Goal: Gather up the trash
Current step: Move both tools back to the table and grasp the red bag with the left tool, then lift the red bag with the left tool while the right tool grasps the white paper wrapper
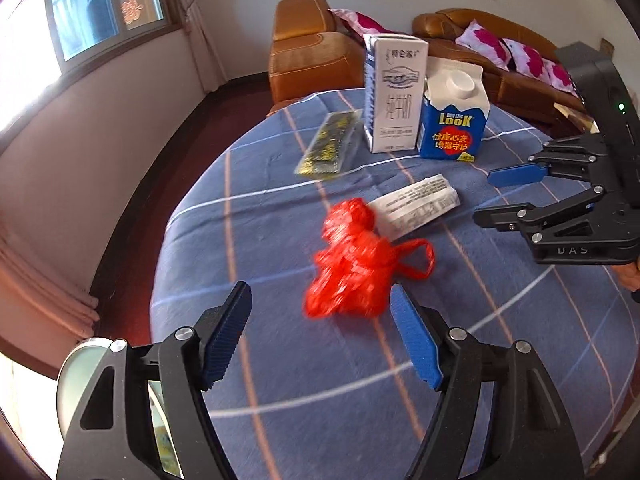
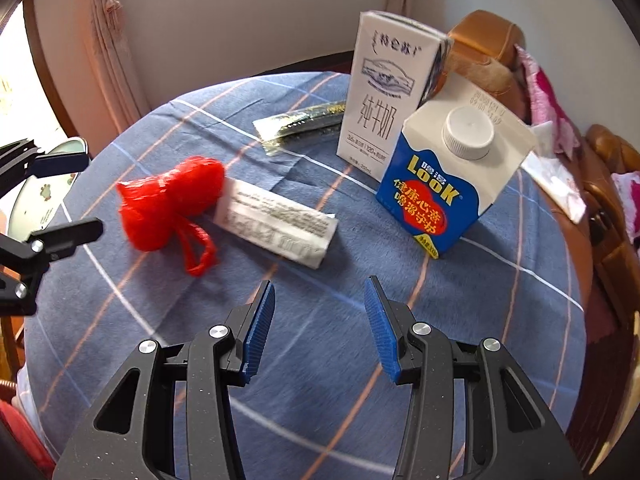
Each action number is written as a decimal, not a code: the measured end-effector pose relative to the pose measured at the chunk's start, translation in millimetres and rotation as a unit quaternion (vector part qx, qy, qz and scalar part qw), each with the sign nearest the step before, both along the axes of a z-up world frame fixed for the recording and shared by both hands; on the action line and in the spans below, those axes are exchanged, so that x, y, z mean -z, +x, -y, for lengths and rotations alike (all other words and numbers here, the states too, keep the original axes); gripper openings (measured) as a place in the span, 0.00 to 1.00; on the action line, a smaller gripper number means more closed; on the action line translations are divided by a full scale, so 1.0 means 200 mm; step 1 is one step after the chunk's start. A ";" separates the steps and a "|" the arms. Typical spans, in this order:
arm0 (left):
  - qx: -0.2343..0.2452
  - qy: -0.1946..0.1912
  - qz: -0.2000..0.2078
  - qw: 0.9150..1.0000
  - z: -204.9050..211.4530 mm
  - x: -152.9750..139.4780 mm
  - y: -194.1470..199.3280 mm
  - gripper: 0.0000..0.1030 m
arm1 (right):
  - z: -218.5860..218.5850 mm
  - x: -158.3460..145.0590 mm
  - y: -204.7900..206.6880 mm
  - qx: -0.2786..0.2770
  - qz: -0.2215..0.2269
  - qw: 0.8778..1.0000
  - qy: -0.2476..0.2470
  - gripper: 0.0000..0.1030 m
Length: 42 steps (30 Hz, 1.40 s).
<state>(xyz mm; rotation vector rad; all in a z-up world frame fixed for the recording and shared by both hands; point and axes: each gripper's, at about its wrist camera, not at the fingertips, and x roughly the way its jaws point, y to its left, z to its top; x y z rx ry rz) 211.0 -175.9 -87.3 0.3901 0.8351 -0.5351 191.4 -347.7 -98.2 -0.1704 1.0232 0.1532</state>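
From the left wrist camera, the left gripper [image 1: 320, 328] hangs above a round table under a blue checked cloth [image 1: 280, 380]. Its 2 blue-padded jaws stand apart with nothing pressed between them. Just ahead of the tips lies a crumpled red mesh bag [image 1: 352, 260], blurred, its loop handle trailing toward the right. Touching the bag on its far side is a white printed wrapper [image 1: 416, 206], lying flat. Farther back, a flat yellow-and-black sachet [image 1: 330, 142] rests on the cloth, and beside it stand 2 cartons, upright and close together: a tall white milk carton [image 1: 394, 96] and a shorter blue-and-white carton [image 1: 454, 124] with a round cap. The right gripper [image 1: 486, 196] reaches in from the right edge, jaws parted, empty. Brown leather sofas [image 1: 312, 52] with pink-patterned cushions sit behind the table.

From the right wrist camera, the right gripper [image 2: 320, 320] is over bare cloth [image 2: 320, 400], jaws apart and holding nothing. The blue-and-white carton [image 2: 436, 196] stands just ahead to the right, the white milk carton [image 2: 384, 96] behind it. The wrapper [image 2: 276, 224] lies ahead on the left, with the red mesh bag [image 2: 168, 204] against its left end. The sachet [image 2: 300, 124] lies beyond them. The left gripper [image 2: 80, 192] enters from the left edge, jaws open.
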 end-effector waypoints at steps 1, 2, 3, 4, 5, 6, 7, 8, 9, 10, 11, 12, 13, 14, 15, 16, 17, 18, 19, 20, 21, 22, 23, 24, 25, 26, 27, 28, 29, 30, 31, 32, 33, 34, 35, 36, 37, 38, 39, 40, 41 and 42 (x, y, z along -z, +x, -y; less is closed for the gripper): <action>0.000 0.004 -0.002 1.000 0.04 0.02 0.03 0.69 | 0.01 0.01 0.02 -0.007 -0.003 1.000 -0.001 0.45; -0.001 0.005 -0.006 1.000 0.07 0.03 0.05 0.69 | 0.02 0.02 0.03 -0.013 -0.004 1.000 -0.002 0.45; -0.003 0.004 -0.012 1.000 0.08 0.04 0.07 0.69 | 0.02 0.03 0.04 -0.019 -0.006 1.000 -0.003 0.45; -0.005 0.002 -0.018 1.000 0.10 0.05 0.09 0.69 | 0.03 0.04 0.05 -0.023 -0.009 1.000 0.000 0.45; -0.006 0.004 -0.023 1.000 0.13 0.07 0.12 0.68 | 0.04 0.04 0.06 -0.028 -0.012 1.000 0.005 0.45; -0.004 0.006 -0.024 1.000 0.14 0.08 0.12 0.61 | 0.04 0.04 0.07 -0.034 -0.014 0.999 0.010 0.45; -0.002 0.010 -0.026 1.000 0.15 0.09 0.13 0.51 | 0.04 0.04 0.08 -0.039 -0.015 0.999 0.012 0.45; -0.002 0.015 -0.033 0.999 0.16 0.11 0.15 0.49 | 0.04 0.04 0.08 -0.044 -0.016 0.999 0.012 0.45; -0.005 0.015 -0.037 0.999 0.16 0.12 0.16 0.46 | 0.04 0.04 0.09 -0.052 -0.016 0.998 0.012 0.45; -0.008 0.014 -0.043 0.999 0.16 0.13 0.18 0.41 | 0.04 0.04 0.10 -0.057 -0.014 0.998 0.010 0.45; -0.012 0.016 -0.048 0.999 0.16 0.15 0.19 0.38 | 0.04 0.04 0.11 -0.063 -0.012 0.998 0.008 0.45; -0.016 0.017 -0.052 0.998 0.15 0.17 0.20 0.36 | 0.03 0.03 0.13 -0.071 -0.010 0.997 0.008 0.45; -0.019 0.015 -0.054 0.998 0.15 0.18 0.21 0.35 | 0.03 0.04 0.14 -0.078 -0.010 0.997 0.008 0.45; -0.020 0.009 -0.055 0.998 0.14 0.19 0.22 0.34 | 0.02 0.04 0.16 -0.084 -0.010 0.996 0.008 0.45; -0.020 0.008 -0.056 0.998 0.14 0.19 0.22 0.30 | 0.01 0.04 0.18 -0.094 -0.009 0.996 0.009 0.45; -0.021 0.009 -0.055 0.998 0.14 0.19 0.22 0.28 | 0.00 0.05 0.19 -0.101 -0.009 0.995 0.011 0.45; -0.022 0.011 -0.053 0.998 0.14 0.20 0.22 0.27 | -0.01 0.05 0.20 -0.107 -0.010 0.994 0.015 0.45; -0.023 0.014 -0.052 0.998 0.14 0.20 0.22 0.24 | -0.02 0.06 0.22 -0.111 -0.011 0.994 0.018 0.45; -0.024 0.018 -0.050 0.998 0.13 0.20 0.22 0.22 | -0.02 0.06 0.23 -0.114 -0.013 0.993 0.022 0.45; -0.022 0.019 -0.050 0.998 0.12 0.20 0.22 0.22 | -0.03 0.07 0.24 -0.119 -0.015 0.992 0.027 0.45; -0.020 0.019 -0.051 0.998 0.10 0.18 0.23 0.21 | -0.03 0.07 0.25 -0.124 -0.017 0.992 0.032 0.45; -0.020 0.019 -0.048 0.998 0.08 0.18 0.23 0.21 | -0.03 0.07 0.25 -0.126 -0.017 0.991 0.033 0.45; -0.022 0.023 -0.041 0.999 0.06 0.16 0.23 0.21 | -0.04 0.07 0.25 -0.129 -0.017 0.991 0.035 0.45; -0.024 0.026 -0.034 0.999 0.04 0.14 0.23 0.21 | -0.04 0.07 0.25 -0.134 -0.017 0.990 0.037 0.45; -0.025 0.027 -0.032 0.999 0.02 0.13 0.23 0.21 | -0.04 0.06 0.25 -0.138 -0.016 0.990 0.036 0.46; -0.028 0.030 -0.029 0.999 -0.01 0.12 0.24 0.21 | -0.04 0.06 0.25 -0.141 -0.015 0.989 0.034 0.46; -0.031 0.036 -0.026 0.999 -0.03 0.11 0.25 0.21 | -0.05 0.06 0.26 -0.145 -0.013 0.989 0.031 0.47; -0.035 0.041 -0.022 0.998 -0.05 0.11 0.27 0.21 | -0.06 0.06 0.27 -0.147 -0.012 0.989 0.031 0.50; -0.039 0.044 -0.020 0.998 -0.06 0.11 0.28 0.21 | -0.07 0.06 0.29 -0.152 -0.013 0.988 0.030 0.50; -0.042 0.046 -0.020 0.998 -0.08 0.11 0.30 0.21 | -0.08 0.06 0.30 -0.158 -0.014 0.987 0.029 0.51; -0.043 0.047 -0.020 0.998 -0.09 0.11 0.31 0.21 | -0.10 0.07 0.32 -0.164 -0.016 0.986 0.027 0.52; -0.044 0.050 -0.019 0.998 -0.11 0.11 0.34 0.21 | -0.11 0.08 0.34 -0.169 -0.019 0.985 0.027 0.52; -0.044 0.053 -0.019 0.997 -0.12 0.12 0.37 0.21 | -0.12 0.08 0.35 -0.173 -0.022 0.984 0.026 0.54; -0.047 0.059 -0.017 0.997 -0.13 0.12 0.40 0.21 | -0.13 0.09 0.37 -0.178 -0.026 0.983 0.026 0.55; -0.048 0.060 -0.017 0.997 -0.15 0.12 0.43 0.21 | -0.14 0.09 0.38 -0.182 -0.030 0.982 0.026 0.55; -0.049 0.060 -0.018 0.997 -0.16 0.12 0.45 0.21 | -0.15 0.09 0.40 -0.186 -0.032 0.982 0.024 0.56; -0.051 0.060 -0.017 0.997 -0.18 0.12 0.46 0.21 | -0.15 0.09 0.40 -0.190 -0.033 0.981 0.023 0.57; -0.052 0.058 -0.015 0.997 -0.19 0.10 0.48 0.21 | -0.16 0.09 0.42 -0.194 -0.034 0.980 0.023 0.58; -0.052 0.054 -0.014 0.997 -0.21 0.09 0.48 0.21 | -0.17 0.08 0.42 -0.200 -0.033 0.979 0.021 0.62; -0.052 0.050 -0.014 0.997 -0.22 0.08 0.49 0.21 | -0.18 0.06 0.43 -0.206 -0.030 0.978 0.016 0.65; -0.052 0.046 -0.012 0.997 -0.23 0.07 0.49 0.21 | -0.19 0.06 0.44 -0.210 -0.028 0.977 0.013 0.67; -0.053 0.044 -0.011 0.998 -0.24 0.06 0.50 0.21 | -0.20 0.05 0.45 -0.216 -0.026 0.976 0.008 0.69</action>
